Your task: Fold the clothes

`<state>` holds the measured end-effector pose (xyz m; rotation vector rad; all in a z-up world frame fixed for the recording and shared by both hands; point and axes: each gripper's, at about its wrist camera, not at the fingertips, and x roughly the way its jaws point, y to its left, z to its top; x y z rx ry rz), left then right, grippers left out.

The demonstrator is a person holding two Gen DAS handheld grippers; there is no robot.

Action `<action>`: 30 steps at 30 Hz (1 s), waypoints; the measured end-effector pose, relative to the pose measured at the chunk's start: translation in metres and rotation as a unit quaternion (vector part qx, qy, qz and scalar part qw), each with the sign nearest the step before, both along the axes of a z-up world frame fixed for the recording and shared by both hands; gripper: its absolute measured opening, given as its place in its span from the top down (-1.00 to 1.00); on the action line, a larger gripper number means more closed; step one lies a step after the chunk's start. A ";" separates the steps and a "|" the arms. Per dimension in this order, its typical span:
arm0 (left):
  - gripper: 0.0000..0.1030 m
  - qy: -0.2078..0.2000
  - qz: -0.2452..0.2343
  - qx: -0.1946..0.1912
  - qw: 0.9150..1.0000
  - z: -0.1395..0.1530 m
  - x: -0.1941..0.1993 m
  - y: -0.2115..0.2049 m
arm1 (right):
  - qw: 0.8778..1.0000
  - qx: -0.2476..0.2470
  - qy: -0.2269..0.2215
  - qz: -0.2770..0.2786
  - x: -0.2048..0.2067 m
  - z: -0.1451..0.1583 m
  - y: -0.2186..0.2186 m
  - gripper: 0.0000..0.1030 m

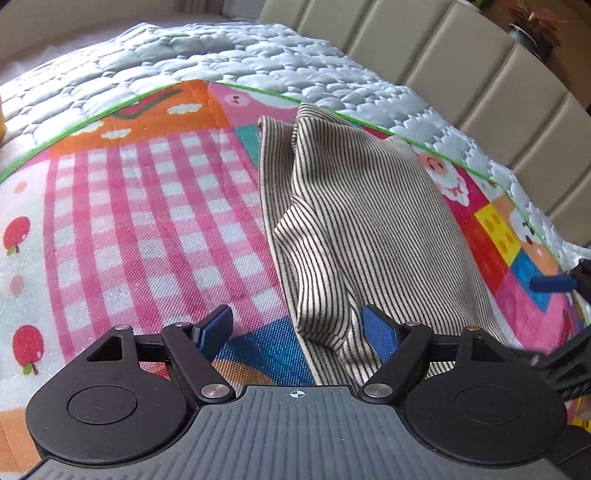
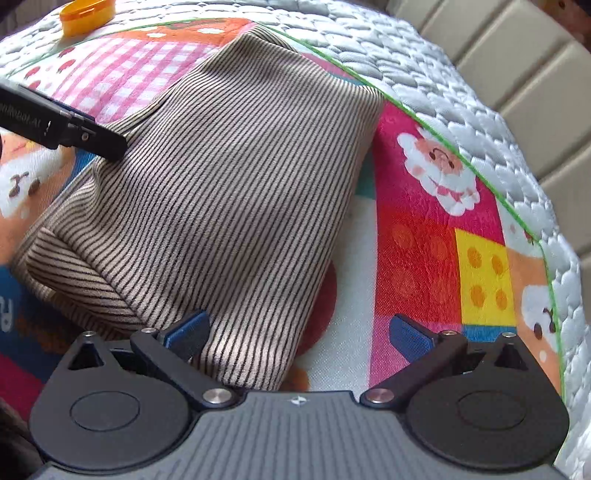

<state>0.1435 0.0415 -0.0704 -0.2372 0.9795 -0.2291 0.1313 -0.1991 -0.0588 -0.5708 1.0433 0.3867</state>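
Note:
A beige garment with thin dark stripes [image 1: 369, 229] lies folded on a colourful cartoon play mat [image 1: 147, 221]; it also shows in the right wrist view [image 2: 236, 177]. My left gripper [image 1: 299, 328] is open, its blue pads either side of the garment's near corner. My right gripper [image 2: 303, 332] is open, its left pad over the garment's near edge and its right pad over the mat [image 2: 424, 240]. The left gripper's fingers [image 2: 88, 136] show at the garment's left edge in the right wrist view. A blue pad of the right gripper [image 1: 552, 284] shows at the right edge of the left wrist view.
The mat lies on a white quilted bed cover [image 1: 221, 55]. A beige padded headboard [image 1: 480, 74] runs along the far side. An orange plastic item [image 2: 86, 14] sits on the cover at the far left. A potted plant [image 1: 532, 26] stands behind the headboard.

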 end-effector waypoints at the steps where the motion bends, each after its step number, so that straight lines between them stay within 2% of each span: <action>1: -0.66 0.001 -0.003 0.002 1.000 0.000 0.000 -0.001 | 1.000 0.000 0.003 -0.007 0.001 0.001 0.001 -1.00; 4: -0.68 0.001 -0.016 0.016 1.000 -0.001 -0.002 -0.005 | 1.000 -0.009 -0.014 0.007 -0.002 0.014 0.006 -1.00; 6: -0.74 0.001 -0.030 0.026 0.999 -0.001 -0.004 -0.008 | 0.999 0.006 -0.034 0.007 -0.004 0.026 0.007 -1.00; 9: -0.80 -0.008 -0.058 0.056 0.997 -0.001 -0.008 -0.018 | 0.999 0.046 -0.017 0.006 -0.003 0.029 0.009 -1.00; 11: -0.84 -0.013 -0.075 0.078 0.994 -0.001 -0.010 -0.025 | 1.000 0.017 0.000 0.026 -0.008 0.011 0.018 -1.00; 14: -0.85 -0.014 -0.083 0.091 0.992 -0.003 -0.012 -0.028 | 0.999 -0.007 -0.017 0.046 -0.012 0.002 0.027 -1.00; 19: -0.87 -0.010 -0.081 0.087 0.993 -0.004 -0.011 -0.026 | 0.995 -0.029 -0.043 0.088 -0.023 0.017 0.038 -1.00; 22: -0.87 -0.010 -0.080 0.086 0.993 -0.004 -0.011 -0.026 | 0.992 0.003 -0.032 0.123 -0.035 0.030 0.047 -1.00; 24: -0.88 -0.009 -0.079 0.085 0.993 -0.004 -0.010 -0.025 | 0.988 0.013 -0.020 0.152 -0.048 0.034 0.057 -1.00; 27: -0.89 -0.008 -0.077 0.083 0.994 -0.003 -0.009 -0.025 | 0.977 -0.011 -0.026 0.211 -0.068 0.029 0.076 -1.00; 29: -0.89 -0.008 -0.073 0.075 0.994 -0.002 -0.008 -0.022 | 0.975 -0.009 -0.034 0.219 -0.070 0.027 0.083 -0.92; 30: -0.89 -0.009 -0.069 0.071 0.995 0.000 -0.008 -0.019 | 0.977 -0.001 -0.032 0.212 -0.066 0.028 0.084 -0.79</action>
